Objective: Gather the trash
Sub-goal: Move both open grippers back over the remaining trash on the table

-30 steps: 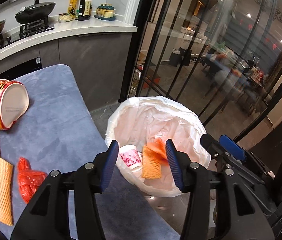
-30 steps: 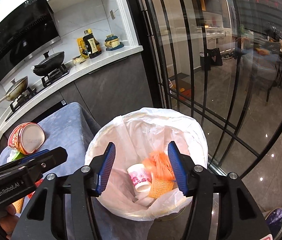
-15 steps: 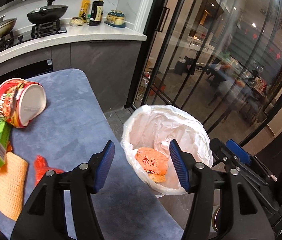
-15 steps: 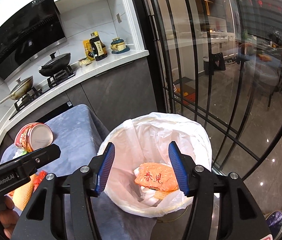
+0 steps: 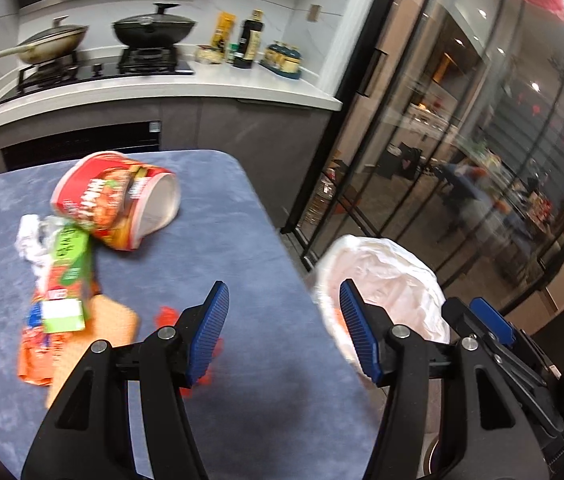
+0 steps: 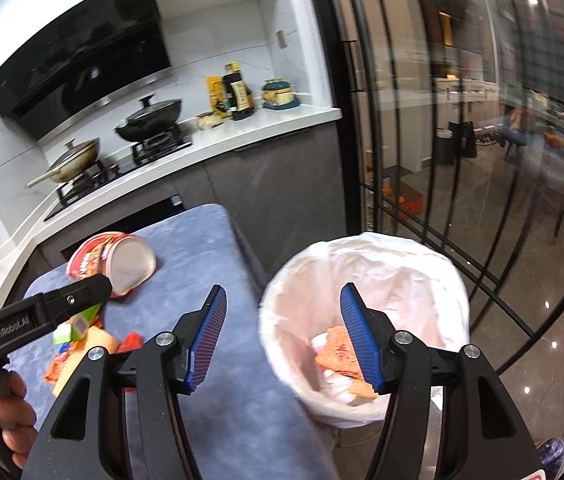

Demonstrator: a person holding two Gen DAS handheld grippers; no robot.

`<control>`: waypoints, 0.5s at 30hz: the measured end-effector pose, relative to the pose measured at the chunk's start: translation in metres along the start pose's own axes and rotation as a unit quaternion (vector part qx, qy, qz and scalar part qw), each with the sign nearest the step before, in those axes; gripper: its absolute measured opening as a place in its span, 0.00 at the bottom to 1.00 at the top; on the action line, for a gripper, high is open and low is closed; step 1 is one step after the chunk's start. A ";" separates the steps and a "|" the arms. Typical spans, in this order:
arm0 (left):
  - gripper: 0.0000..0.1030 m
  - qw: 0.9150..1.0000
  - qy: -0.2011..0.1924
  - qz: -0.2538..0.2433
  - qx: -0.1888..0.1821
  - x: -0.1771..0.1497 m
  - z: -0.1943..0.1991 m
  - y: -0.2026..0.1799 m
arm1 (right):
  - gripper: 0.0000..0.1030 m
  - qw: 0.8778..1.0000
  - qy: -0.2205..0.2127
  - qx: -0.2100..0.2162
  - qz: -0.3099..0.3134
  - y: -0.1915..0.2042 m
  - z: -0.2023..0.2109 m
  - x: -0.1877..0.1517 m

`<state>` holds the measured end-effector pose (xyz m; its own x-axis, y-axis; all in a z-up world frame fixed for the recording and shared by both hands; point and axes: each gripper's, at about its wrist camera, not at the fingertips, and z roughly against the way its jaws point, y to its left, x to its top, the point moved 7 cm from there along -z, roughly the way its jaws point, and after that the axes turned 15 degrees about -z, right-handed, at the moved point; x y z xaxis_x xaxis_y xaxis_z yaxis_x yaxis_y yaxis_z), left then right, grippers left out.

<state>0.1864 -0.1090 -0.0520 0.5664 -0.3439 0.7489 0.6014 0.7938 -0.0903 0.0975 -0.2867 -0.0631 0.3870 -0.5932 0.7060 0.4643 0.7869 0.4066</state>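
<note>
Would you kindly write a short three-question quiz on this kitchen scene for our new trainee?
1. True or false: the left claw is holding trash.
2. The noodle cup on the blue table is: A) upright B) on its side C) in the bin.
3. Fill in: the orange packet lies inside the white-lined ____.

Key: 1. False; both it and the right claw are open and empty. 2. B. 3. bin.
</note>
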 end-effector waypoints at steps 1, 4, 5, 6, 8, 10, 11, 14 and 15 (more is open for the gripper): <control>0.53 1.000 -0.001 0.005 0.003 -0.001 0.003 0.007 | 0.56 1.000 0.002 0.003 0.003 0.006 0.000 -0.001; 0.53 1.000 -0.002 0.025 0.015 -0.007 0.015 0.032 | 0.57 1.000 0.010 0.015 0.014 0.027 0.000 -0.011; 0.53 0.999 -0.002 0.033 0.023 -0.010 0.019 0.043 | 0.57 1.000 0.013 0.019 0.016 0.034 -0.001 -0.014; 0.53 0.999 -0.002 0.038 0.030 -0.012 0.023 0.053 | 0.58 0.999 0.017 0.023 0.019 0.040 -0.002 -0.018; 0.55 0.998 -0.002 0.049 0.044 -0.018 0.031 0.071 | 0.60 0.999 0.027 0.031 0.027 0.056 -0.004 -0.028; 0.58 0.996 -0.004 0.061 0.059 -0.024 0.040 0.090 | 0.61 0.998 0.035 0.039 0.036 0.072 -0.006 -0.036; 0.58 0.996 -0.005 0.066 0.065 -0.026 0.044 0.098 | 0.61 0.997 0.039 0.043 0.041 0.079 -0.007 -0.041; 0.58 0.993 -0.004 0.081 0.083 -0.034 0.054 0.125 | 0.61 0.995 0.054 0.056 0.056 0.103 -0.012 -0.057; 0.58 0.992 -0.003 0.086 0.090 -0.038 0.057 0.134 | 0.61 0.995 0.059 0.060 0.060 0.110 -0.014 -0.061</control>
<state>0.2132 0.0388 -0.0546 0.6478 -0.1934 0.7369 0.3858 0.9173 -0.0983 0.1358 -0.1659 -0.0694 0.5273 -0.5043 0.6838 0.3138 0.8635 0.3948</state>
